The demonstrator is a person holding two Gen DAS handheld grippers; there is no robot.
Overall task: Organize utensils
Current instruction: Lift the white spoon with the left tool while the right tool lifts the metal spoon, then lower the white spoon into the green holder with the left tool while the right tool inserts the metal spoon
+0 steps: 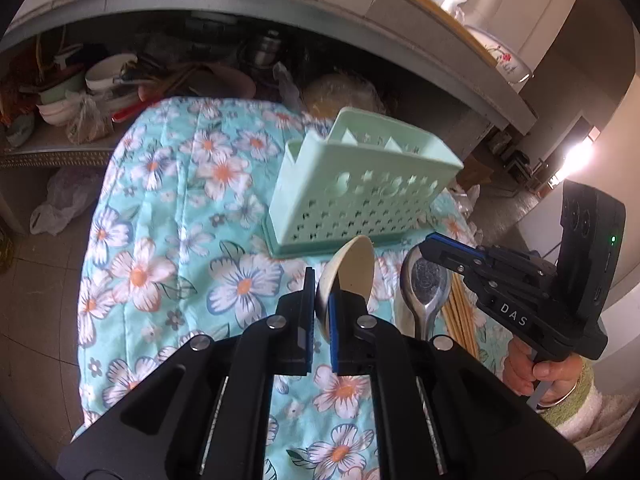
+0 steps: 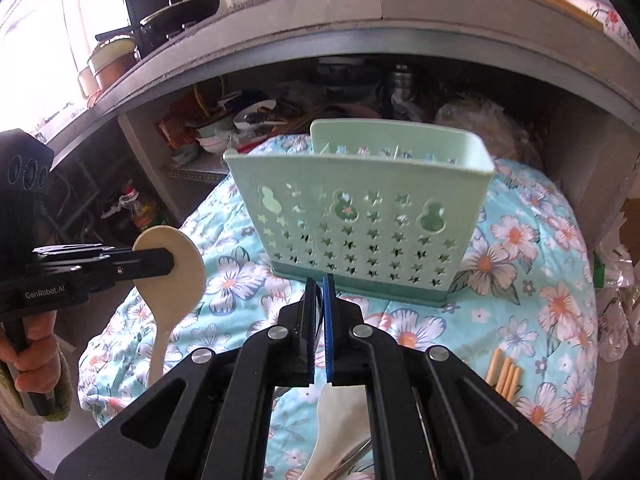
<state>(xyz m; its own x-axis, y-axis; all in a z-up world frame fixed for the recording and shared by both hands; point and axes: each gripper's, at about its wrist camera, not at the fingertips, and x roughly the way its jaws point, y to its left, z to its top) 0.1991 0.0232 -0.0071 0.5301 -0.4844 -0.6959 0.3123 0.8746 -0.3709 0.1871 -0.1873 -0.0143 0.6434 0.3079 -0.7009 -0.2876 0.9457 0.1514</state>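
The left gripper (image 1: 321, 312) pinched the cream rice paddle (image 2: 170, 256) aloft, left of the green holder (image 2: 360, 216); the right gripper (image 2: 320, 320), pressed together (nothing visibly held), hovered before it. Next, probably, lowering the paddle in.

My left hand-held gripper (image 1: 321, 322) pinches cream spoon (image 1: 350, 276); mint caddy (image 1: 356, 192) just beyond; steel spoon (image 1: 424, 284), chopsticks (image 1: 460, 320) beside.

Home kitchen: crockery-cluttered shelf (image 1: 120, 80)
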